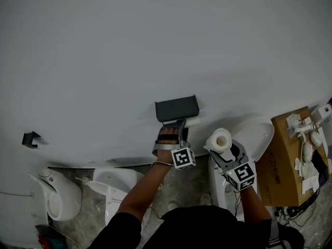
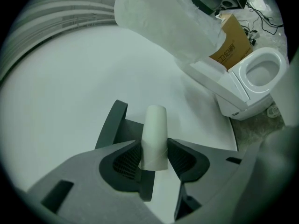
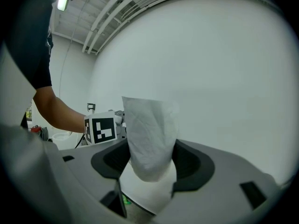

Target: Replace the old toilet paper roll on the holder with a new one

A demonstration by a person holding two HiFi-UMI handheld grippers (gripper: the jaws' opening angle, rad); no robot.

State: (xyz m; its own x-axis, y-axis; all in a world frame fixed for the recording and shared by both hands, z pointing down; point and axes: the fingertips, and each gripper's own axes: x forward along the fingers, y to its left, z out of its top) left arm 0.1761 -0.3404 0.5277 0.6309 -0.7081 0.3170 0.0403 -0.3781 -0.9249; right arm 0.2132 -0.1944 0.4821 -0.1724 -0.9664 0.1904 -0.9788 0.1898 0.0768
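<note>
Nearest the head camera, the person's left forearm (image 1: 141, 190) reaches up towards the wall. The left gripper (image 1: 175, 128) points at the holder. Its jaws are partly closed and have the old tube (image 2: 154, 135) clamped between their ribbed pads, at the tube's near end. The right gripper (image 1: 219, 149), just beside it, is set wide. It holds the new roll (image 1: 219, 140) across the wound outer face, with the open core end towards the head camera.

**Handling, as judged.** The old tube is bare thin card, pale and smooth. It is likely very light and easy to crush, so a gentle pinch across its width should suffice. It probably comes away best along its own axis. The new roll is full, white and quilted. It is light, soft and compressible. A grip across the outer layers suits it, kept loose enough that the core stays round for threading. In the right gripper view, the outer tissue looks loose and could snag.

**Setting.** The holder (image 1: 177, 108) is a dark shelf-like bracket fixed to the plain white wall (image 1: 155, 45). The tube lies just below it, against the wall. A white toilet (image 1: 258, 131) stands to the right, with a cardboard box (image 1: 285, 162) beyond it.
</note>
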